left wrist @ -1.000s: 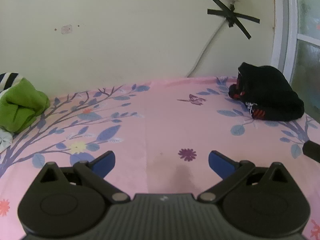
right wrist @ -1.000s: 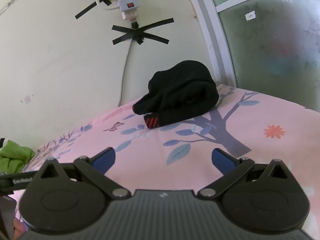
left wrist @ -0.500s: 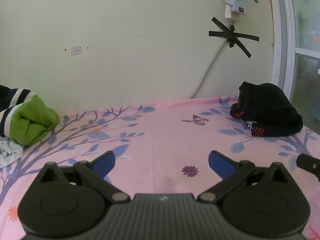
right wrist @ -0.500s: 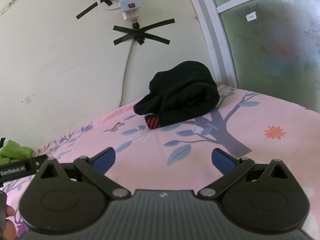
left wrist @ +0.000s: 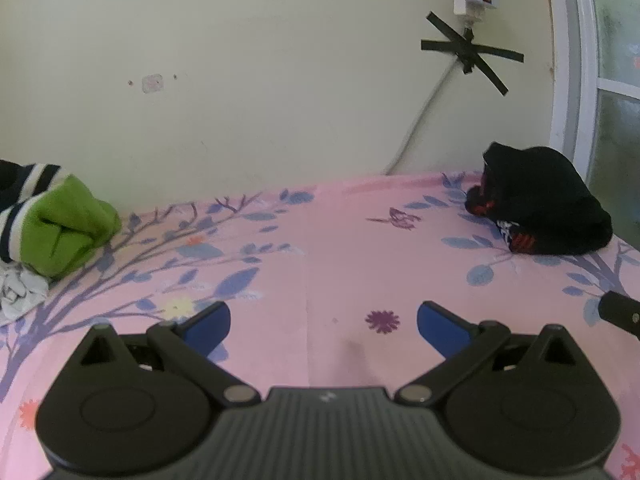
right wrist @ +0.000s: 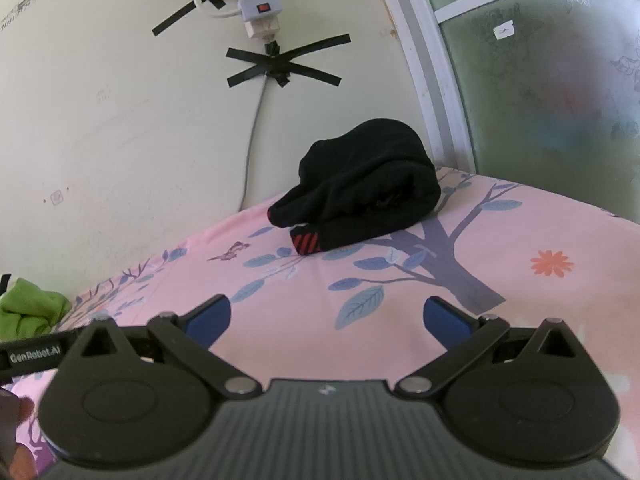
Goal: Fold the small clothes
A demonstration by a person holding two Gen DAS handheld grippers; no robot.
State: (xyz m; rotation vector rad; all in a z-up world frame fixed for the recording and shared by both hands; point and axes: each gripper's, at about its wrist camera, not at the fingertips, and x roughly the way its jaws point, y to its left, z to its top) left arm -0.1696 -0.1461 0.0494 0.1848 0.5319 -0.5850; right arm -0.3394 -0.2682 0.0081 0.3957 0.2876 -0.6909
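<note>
A folded black garment (left wrist: 540,208) with red-striped trim lies at the far right of the pink flowered sheet (left wrist: 320,248), by the wall; the right wrist view shows this black garment (right wrist: 368,184) ahead of centre. A pile of unfolded clothes, a green piece (left wrist: 60,224) on top, sits at the far left edge, and in the right wrist view the green piece (right wrist: 28,312) is small. My left gripper (left wrist: 323,322) is open over bare sheet, holding nothing. My right gripper (right wrist: 327,318) is open too, well short of the black garment.
A cream wall backs the bed, with a power strip (right wrist: 260,8) and its cable taped on with black tape (right wrist: 280,66). A white-framed frosted window (right wrist: 560,80) stands at the right. A white cloth (left wrist: 20,292) lies under the green pile. A hand (right wrist: 12,420) shows at lower left.
The left wrist view has tilted up and down between the frames, the sheet sliding in the picture. The right gripper has barely moved. Both stay open.
</note>
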